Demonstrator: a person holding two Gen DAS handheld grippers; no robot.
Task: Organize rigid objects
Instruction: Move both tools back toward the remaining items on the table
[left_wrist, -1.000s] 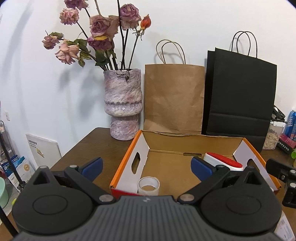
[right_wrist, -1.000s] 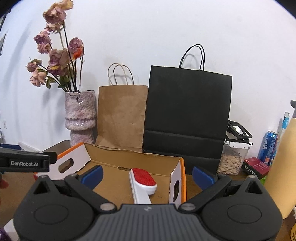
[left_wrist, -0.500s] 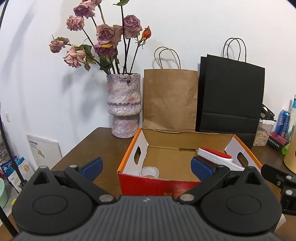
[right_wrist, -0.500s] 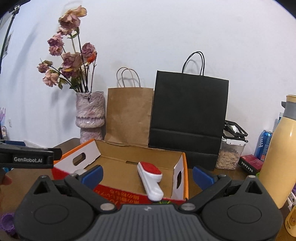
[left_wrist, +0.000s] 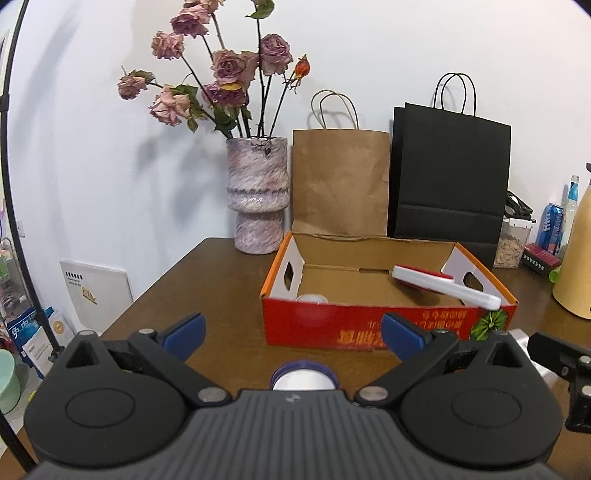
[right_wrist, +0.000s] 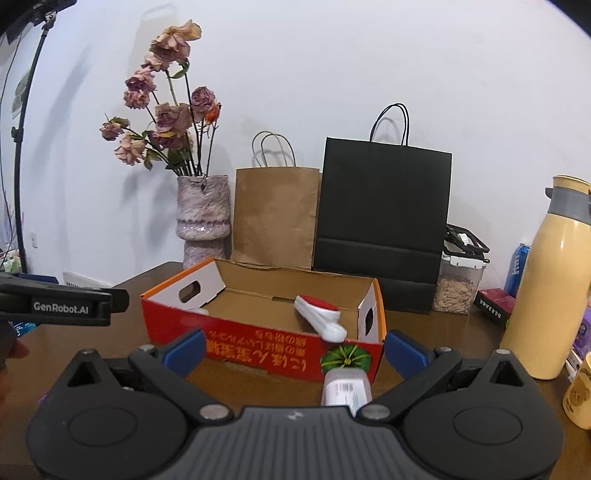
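Observation:
An open red and orange cardboard box (left_wrist: 369, 328) (right_wrist: 258, 343) stands on the brown table. Inside it lie a white brush with a red pad (left_wrist: 439, 282) (right_wrist: 321, 317), its handle resting on the front wall, and a tape roll (left_wrist: 312, 297) at the left. In front of the box sit a round purple-rimmed lid (left_wrist: 303, 378) and a small white bottle (right_wrist: 345, 387). My left gripper (left_wrist: 293, 332) is open just behind the lid. My right gripper (right_wrist: 295, 345) is open just behind the bottle. Both are empty.
Behind the box stand a vase of dried roses (left_wrist: 258, 195), a brown paper bag (left_wrist: 340, 181) and a black paper bag (left_wrist: 450, 177). To the right are a tall yellow flask (right_wrist: 546, 295), a jar of seeds (right_wrist: 456, 288), cans and a small red box (right_wrist: 493, 306).
Both grippers have pulled back from over the box toward the table's near side. The box's red front wall, the purple lid and the white bottle have come into view.

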